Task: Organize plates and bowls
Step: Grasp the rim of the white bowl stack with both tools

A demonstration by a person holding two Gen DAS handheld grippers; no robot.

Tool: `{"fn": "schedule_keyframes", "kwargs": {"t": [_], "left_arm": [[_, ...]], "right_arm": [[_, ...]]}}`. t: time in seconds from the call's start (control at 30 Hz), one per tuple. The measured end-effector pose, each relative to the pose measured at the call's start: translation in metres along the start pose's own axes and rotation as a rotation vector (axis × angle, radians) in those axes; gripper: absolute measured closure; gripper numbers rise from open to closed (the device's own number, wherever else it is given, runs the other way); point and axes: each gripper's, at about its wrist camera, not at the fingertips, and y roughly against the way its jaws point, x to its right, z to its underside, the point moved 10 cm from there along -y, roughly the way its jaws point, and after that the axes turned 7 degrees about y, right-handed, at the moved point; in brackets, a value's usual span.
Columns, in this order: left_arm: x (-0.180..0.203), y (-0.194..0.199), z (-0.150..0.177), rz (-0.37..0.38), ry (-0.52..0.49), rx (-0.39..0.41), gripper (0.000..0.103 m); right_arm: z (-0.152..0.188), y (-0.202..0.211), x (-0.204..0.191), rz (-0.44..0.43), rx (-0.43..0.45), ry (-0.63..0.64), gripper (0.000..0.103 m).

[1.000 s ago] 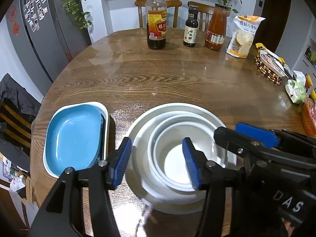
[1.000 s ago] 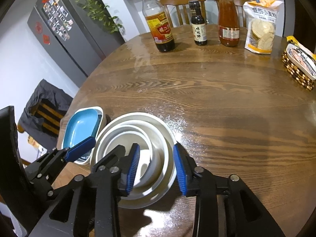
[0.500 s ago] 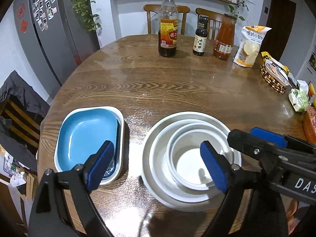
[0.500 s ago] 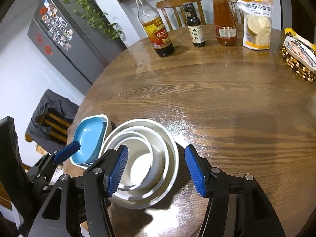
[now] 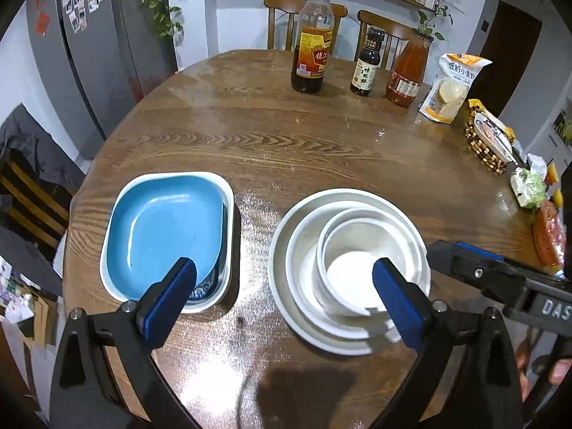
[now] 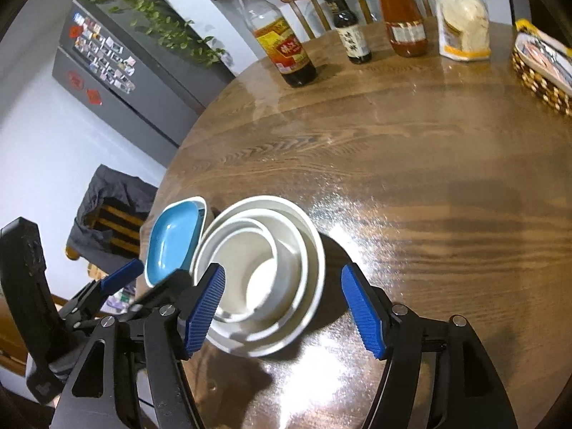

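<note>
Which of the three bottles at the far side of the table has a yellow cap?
The tallest bottle, at the left end of the row. It holds dark liquid and has a yellow-red label. The small dark bottle has a black cap; the orange bottle's cap is not visible.

A brown wood-grain pattern is shown on the table (image 5: 286,150). The nested bowls (image 5: 357,264) are finished in white. The blue plate (image 5: 164,228) is seated in a white dish (image 5: 228,193) with a blue pattern. Blue ribbed pads (image 6: 205,307) are fitted to black gripper frames. A yellow cap is fitted to the dark sauce bottle (image 5: 312,46).
</note>
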Motion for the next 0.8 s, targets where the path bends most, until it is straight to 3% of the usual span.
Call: {"fn": "schedule_keyframes", "kwargs": {"t": [0.13,0.4,0.6,0.8], "left_arm": [[-0.01,0.001,0.006,0.081,0.079,-0.064,0.004],[-0.035,0.002,0.01,0.156,0.227,-0.116,0.007],[-0.047,-0.005,0.013,0.161,0.288,-0.142,0.029],[-0.055,-0.015,0.015,0.168,0.328,-0.187,0.044]], "right_arm": [[0.006,0.0,0.01,-0.015,-0.009,-0.04,0.034],[0.014,-0.005,0.027,-0.002,-0.029,-0.096,0.034],[0.015,-0.007,0.04,0.006,-0.019,-0.158,0.034],[0.015,-0.01,0.048,0.027,-0.019,-0.179,0.034]]}}
